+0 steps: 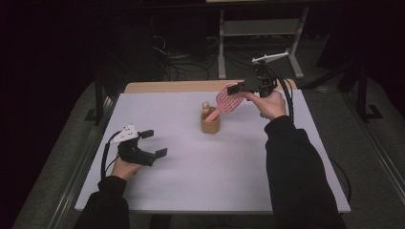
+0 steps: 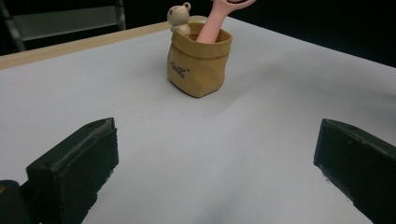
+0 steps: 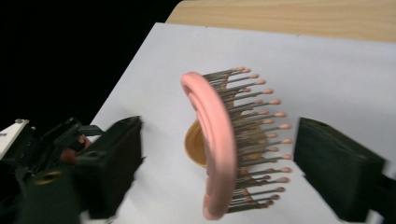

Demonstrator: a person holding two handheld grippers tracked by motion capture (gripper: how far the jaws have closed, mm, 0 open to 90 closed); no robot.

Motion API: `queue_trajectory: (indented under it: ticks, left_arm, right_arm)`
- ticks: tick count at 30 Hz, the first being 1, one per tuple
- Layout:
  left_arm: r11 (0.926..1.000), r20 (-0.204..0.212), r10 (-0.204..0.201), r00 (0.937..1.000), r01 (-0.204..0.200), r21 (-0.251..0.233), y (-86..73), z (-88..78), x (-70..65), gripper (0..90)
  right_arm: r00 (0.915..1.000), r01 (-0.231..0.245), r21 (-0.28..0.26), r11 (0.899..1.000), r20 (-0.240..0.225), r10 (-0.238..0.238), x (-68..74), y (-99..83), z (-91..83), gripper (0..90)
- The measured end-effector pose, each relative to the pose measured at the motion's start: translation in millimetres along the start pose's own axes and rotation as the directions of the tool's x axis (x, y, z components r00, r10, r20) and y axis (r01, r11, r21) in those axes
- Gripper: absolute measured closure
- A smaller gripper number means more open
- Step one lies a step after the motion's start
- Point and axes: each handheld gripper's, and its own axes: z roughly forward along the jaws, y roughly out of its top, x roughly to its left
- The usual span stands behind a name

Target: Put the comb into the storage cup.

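Open right gripper (image 3: 219,163) flanks pink hairbrush (image 3: 219,144).

Pink hairbrush (image 1: 229,101) standing tilted, handle down, in tan pouch (image 1: 210,125)

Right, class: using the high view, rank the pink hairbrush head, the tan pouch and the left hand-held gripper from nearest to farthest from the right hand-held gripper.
1. Pink hairbrush head: beside the right hand-held gripper, its jaws open.
2. Tan pouch: table centre, below left of it.
3. Left hand-held gripper: near the table's left edge.
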Motion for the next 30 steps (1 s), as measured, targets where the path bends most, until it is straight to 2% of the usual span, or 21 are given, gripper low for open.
queue_trajectory:
  ticks: [2,4,5,13,23,30]
  left_arm:
    - [1.0000,0.003,-0.001,1.0000,0.001,0.003,0.1,0.2,-0.1,0.0]
    - [1.0000,0.005,-0.005,1.0000,0.005,0.005,0.4,0.2,0.0,0.0]
    - [1.0000,0.003,-0.008,1.0000,0.008,0.004,0.7,-0.1,0.1,0.0]
    - [0.9999,-0.001,-0.013,0.9999,0.013,0.000,0.5,0.0,1.3,0.0]
    - [0.9999,-0.010,-0.017,0.9998,0.017,-0.002,0.2,0.1,3.0,0.0]
    - [0.9999,-0.026,-0.007,0.9996,0.007,-0.009,0.6,-0.1,2.6,0.0]
  right_arm:
    - [0.9997,0.014,-0.009,1.000,0.019,-0.014,0.0,-0.1,-4.4,10.5]
    - [0.9993,0.021,0.001,1.000,0.030,-0.021,-0.8,-0.5,-8.0,0.9]
    - [0.9988,0.023,0.000,1.000,0.043,-0.023,-1.1,-0.8,-9.8,0.0]
    - [0.9921,0.084,-0.055,0.995,0.098,-0.079,-5.4,-6.7,-29.3,0.0]
    - [0.9877,0.090,-0.084,0.992,0.135,-0.078,-20.8,-17.2,-53.8,0.0]
    - [0.9838,0.102,-0.101,0.990,0.157,-0.086,-28.5,-26.2,-63.9,0.0]
